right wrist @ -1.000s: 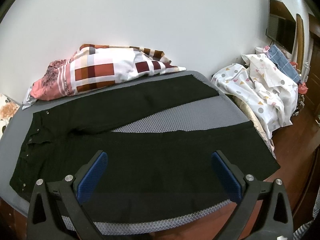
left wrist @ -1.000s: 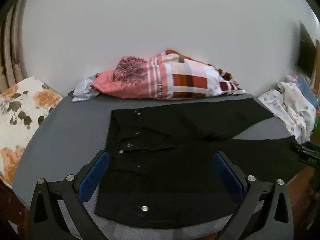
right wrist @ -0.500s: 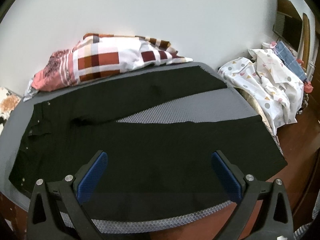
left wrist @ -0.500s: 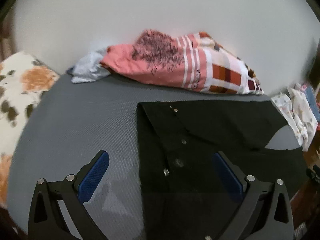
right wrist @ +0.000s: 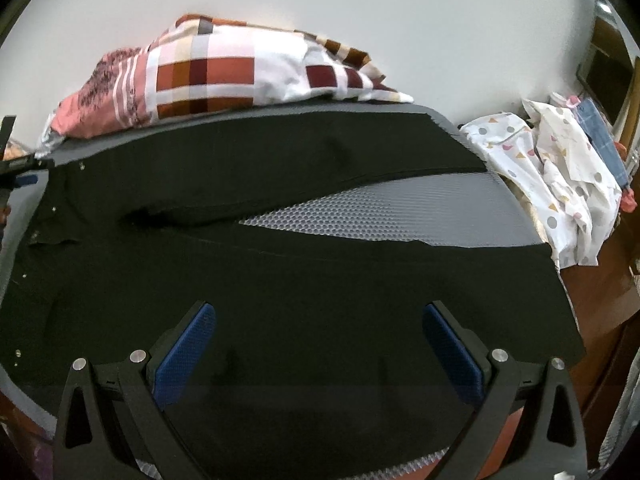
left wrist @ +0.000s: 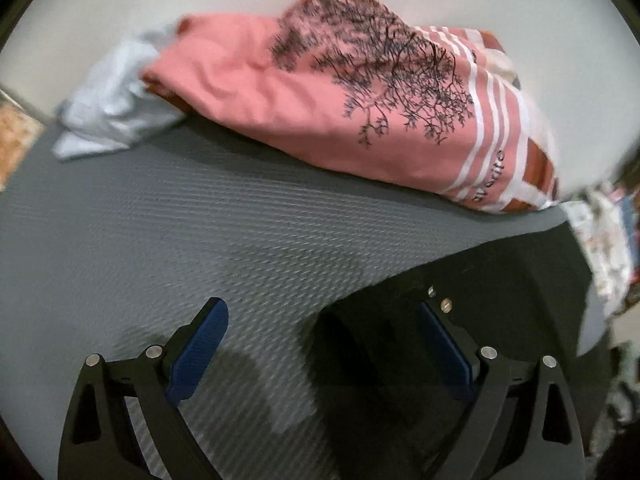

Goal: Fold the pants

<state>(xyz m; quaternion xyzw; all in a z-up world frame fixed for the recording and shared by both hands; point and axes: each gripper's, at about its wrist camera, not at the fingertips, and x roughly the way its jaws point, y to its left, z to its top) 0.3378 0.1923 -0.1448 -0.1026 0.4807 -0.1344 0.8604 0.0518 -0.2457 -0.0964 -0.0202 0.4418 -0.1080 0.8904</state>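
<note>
Black pants [right wrist: 320, 280] lie flat on a grey textured mat [right wrist: 400, 208], waistband to the left, the two legs spreading apart toward the right. My left gripper [left wrist: 320, 308] hovers low over the far waistband corner of the pants [left wrist: 500, 280]. Its jaws are closing, with that corner lying between them near the right finger, and the pads do not press on it. My right gripper [right wrist: 317, 309] is open above the middle of the near leg, with nothing pinched.
A pile of pink and checked bedding [left wrist: 340, 112] lies along the wall behind the mat [left wrist: 160, 240], with a pale blue cloth [left wrist: 108, 112] at its left end. White patterned garments [right wrist: 552, 184] are heaped off the right end. Wooden floor [right wrist: 592, 300] shows beyond.
My left gripper has swung left and dropped toward the far waistband corner, so the bedding now looms large. Its jaws have narrowed slightly. The right gripper has come a little closer to the pants.
</note>
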